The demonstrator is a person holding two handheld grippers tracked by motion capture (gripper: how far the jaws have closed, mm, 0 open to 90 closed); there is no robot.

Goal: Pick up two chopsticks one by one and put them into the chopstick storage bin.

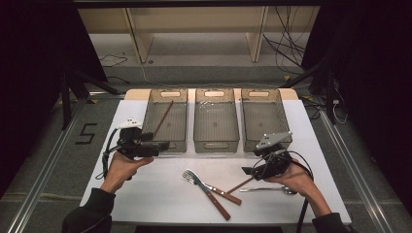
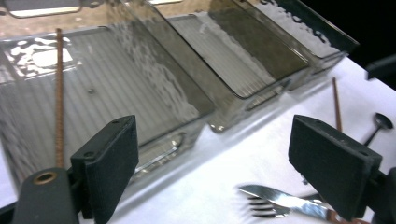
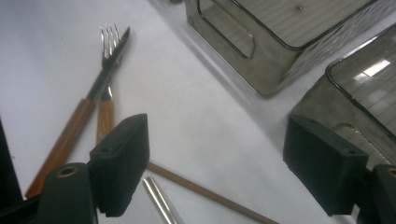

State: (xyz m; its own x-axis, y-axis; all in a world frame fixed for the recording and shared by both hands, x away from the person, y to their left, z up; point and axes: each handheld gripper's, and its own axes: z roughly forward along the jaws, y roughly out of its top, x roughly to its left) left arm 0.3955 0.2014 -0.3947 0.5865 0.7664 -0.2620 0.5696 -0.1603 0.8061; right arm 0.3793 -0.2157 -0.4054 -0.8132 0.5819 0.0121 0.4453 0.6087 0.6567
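Three clear bins stand in a row at the back of the white table: left, middle and right. A brown chopstick lies slanted in the left bin. On the table in front lie a fork and a wooden-handled knife, crossed. To their right are a second chopstick and a spoon. My left gripper is open and empty at the left bin's near edge. My right gripper is open just above the loose chopstick.
The table's front edge runs close below the cutlery. A wooden shelf frame and cables are on the floor behind the table. Bare tabletop lies left of the fork.
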